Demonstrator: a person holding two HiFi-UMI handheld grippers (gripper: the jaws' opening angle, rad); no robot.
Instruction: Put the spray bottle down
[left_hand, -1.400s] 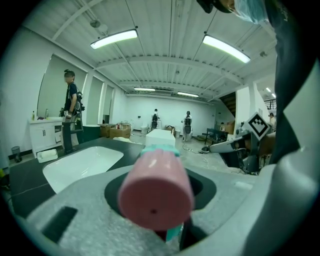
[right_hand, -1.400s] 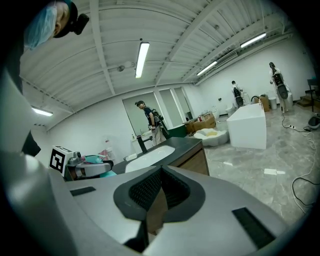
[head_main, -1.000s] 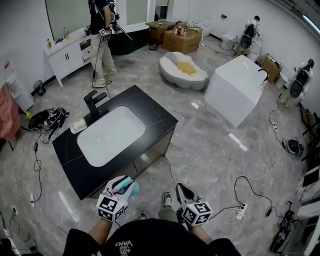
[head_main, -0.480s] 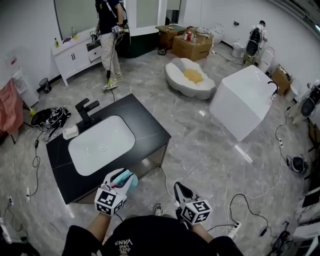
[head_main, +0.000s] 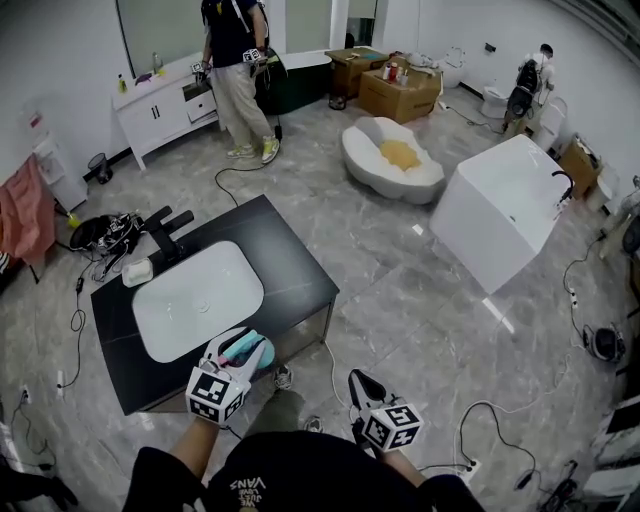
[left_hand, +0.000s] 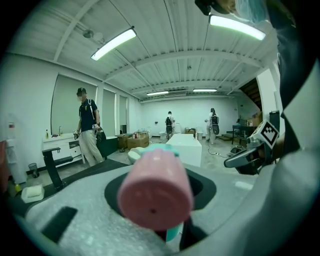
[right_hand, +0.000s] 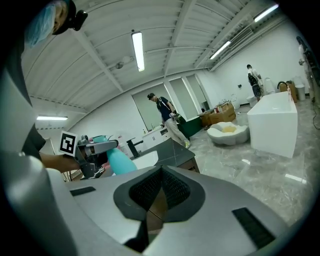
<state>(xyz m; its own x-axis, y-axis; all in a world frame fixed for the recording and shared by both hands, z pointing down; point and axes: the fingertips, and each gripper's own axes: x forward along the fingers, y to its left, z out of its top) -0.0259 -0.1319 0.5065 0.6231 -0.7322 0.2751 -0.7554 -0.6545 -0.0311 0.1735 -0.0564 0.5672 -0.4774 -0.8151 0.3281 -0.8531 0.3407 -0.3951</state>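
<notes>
Spray bottle (head_main: 256, 352) sits in my left hand-held gripper (head_main: 236, 350), whose jaws stand partly apart and are clamped on it. It hangs in the air just off the near edge of the table (head_main: 290, 270), above the floor and not yet over the top. In the left gripper view its pink cap (left_hand: 155, 192) points straight back at the camera, so the bottle lies along the jaws with the teal body reaching forward. The right gripper view shows that rounded teal body (right_hand: 121, 162) jutting out past the jaw tips.

I judge it to be light, smooth moulded plastic: stiff enough for a firm squeeze, but slick and curved, so it could twist in the pads. I can't tell how full it is. The best hold looks to be near the neck, below the cap, where the shape narrows. Lying as it does, it may roll if I set it down on its side.

On the table's far-left side rests a small pale soap block (head_main: 137, 272) beside a black angular tap (head_main: 165, 232). A glossy white basin (head_main: 195, 300) is sunk in the matte black slab, and bare stone lies to its right.

To the right of the table's near corner, my right hand-held gripper (head_main: 362, 388) has its jaws together with nothing between them.
</notes>
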